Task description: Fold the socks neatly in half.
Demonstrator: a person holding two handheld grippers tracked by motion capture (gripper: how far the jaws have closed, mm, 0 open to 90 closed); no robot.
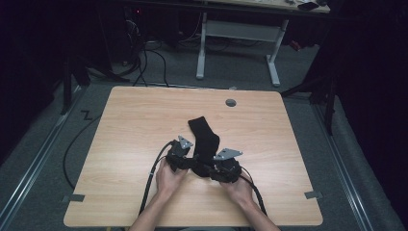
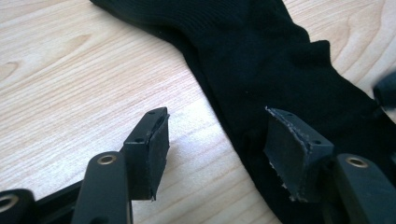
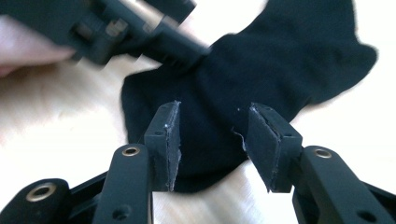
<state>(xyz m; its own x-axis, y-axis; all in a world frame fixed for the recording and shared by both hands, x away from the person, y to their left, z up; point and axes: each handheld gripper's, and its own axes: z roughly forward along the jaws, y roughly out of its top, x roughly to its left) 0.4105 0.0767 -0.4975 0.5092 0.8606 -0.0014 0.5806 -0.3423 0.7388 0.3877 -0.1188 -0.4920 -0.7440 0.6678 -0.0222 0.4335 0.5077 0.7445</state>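
Dark floor and cable runs surround your light wooden table [image 1: 134, 120], which carries one black sock [image 1: 204, 139]. The sock lies flat a little nearer your edge than the far one, about midway between the left and right edges; one end points toward the far edge and the other lies at your grippers.

Your left gripper [image 2: 215, 144] has its jaws apart: in its own view one pad hangs over bare wood and the other over the sock's edge, so the cloth border runs between them, and nothing is clamped. Your right gripper [image 3: 210, 140] also stands with its jaws spread, both pads poised above the sock's rounded near end, with fabric in the gap but no pinch visible. Whether either pad actually touches the cloth, you cannot tell from these views.

In the high view both hands sit close together near the table's near edge, left gripper [image 1: 179, 156] and right gripper [image 1: 226, 166] flanking the sock's near end.

As a judgement, you are at the very start: the approach is made, but no grasp is taken. Closing on the near end and whatever follows, a fold or a lift, all remain to do.
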